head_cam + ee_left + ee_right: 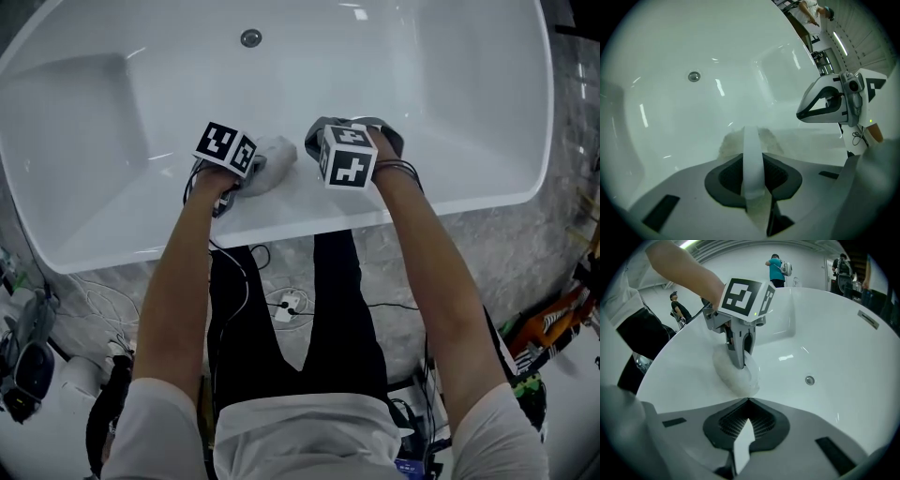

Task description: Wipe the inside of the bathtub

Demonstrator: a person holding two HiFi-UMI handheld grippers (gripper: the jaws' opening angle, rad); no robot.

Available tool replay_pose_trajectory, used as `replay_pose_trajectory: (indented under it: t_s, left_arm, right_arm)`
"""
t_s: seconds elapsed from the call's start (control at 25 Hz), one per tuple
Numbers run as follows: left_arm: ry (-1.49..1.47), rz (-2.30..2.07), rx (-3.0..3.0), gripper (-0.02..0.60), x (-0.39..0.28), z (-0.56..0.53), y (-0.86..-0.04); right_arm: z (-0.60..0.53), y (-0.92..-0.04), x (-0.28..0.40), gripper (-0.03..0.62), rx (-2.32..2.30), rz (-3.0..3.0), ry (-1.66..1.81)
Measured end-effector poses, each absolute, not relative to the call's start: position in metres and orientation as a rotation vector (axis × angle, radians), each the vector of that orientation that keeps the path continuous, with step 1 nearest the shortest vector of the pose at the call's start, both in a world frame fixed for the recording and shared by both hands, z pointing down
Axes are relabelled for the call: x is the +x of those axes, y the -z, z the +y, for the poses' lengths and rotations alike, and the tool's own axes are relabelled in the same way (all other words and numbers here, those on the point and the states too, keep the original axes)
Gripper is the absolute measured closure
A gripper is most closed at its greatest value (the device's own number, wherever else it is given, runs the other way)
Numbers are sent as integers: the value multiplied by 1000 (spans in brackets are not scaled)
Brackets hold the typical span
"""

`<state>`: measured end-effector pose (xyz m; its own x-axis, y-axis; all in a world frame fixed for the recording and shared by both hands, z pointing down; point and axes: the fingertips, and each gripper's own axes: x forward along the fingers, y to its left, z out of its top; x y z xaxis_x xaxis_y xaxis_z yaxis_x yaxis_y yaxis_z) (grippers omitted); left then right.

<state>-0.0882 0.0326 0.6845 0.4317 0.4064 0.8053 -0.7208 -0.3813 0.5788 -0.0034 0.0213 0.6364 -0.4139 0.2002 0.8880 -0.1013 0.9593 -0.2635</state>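
Clamping a crumpled white cloth (pixel 274 157) (pixel 730 143) (pixel 736 377), my left claw (pixel 247 176) (pixel 753 137) (pixel 738 358) presses it against the near side of the glossy white oval bathtub (pixel 309 202) (pixel 670 117) (pixel 834 348), just where the rim rolls over into the inner wall. From the left claw's own view the two jaws sit close on the fabric, and the cloth bulges out past their tips onto the white surface. My right claw (pixel 319 139) (pixel 800 114) (pixel 747 400) hangs just beside the left one, over the same near edge. Its jaws meet at the tips with nothing caught between them, and it touches neither the cloth nor the other claw. Each claw carries its cube of black and white squares on top, facing up toward my head. Far across the basin, on the opposite wall, sits the small round metal drain fitting (pixel 250 37) (pixel 694 76) (pixel 809 379), well apart from the cloth. Under my arms, between me and the tub, thin cables (pixel 281 305) lie on the grey marbled floor (pixel 394 272).
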Motion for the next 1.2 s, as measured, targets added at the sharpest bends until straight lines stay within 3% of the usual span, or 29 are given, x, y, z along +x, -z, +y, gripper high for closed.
replay_pose_trajectory:
  t_s: [1.2]
  left_arm:
    - [-1255,-477,1476,491,-324,26,-682]
  right_arm:
    - [26,-640,-213,576,-313,-1992,-211]
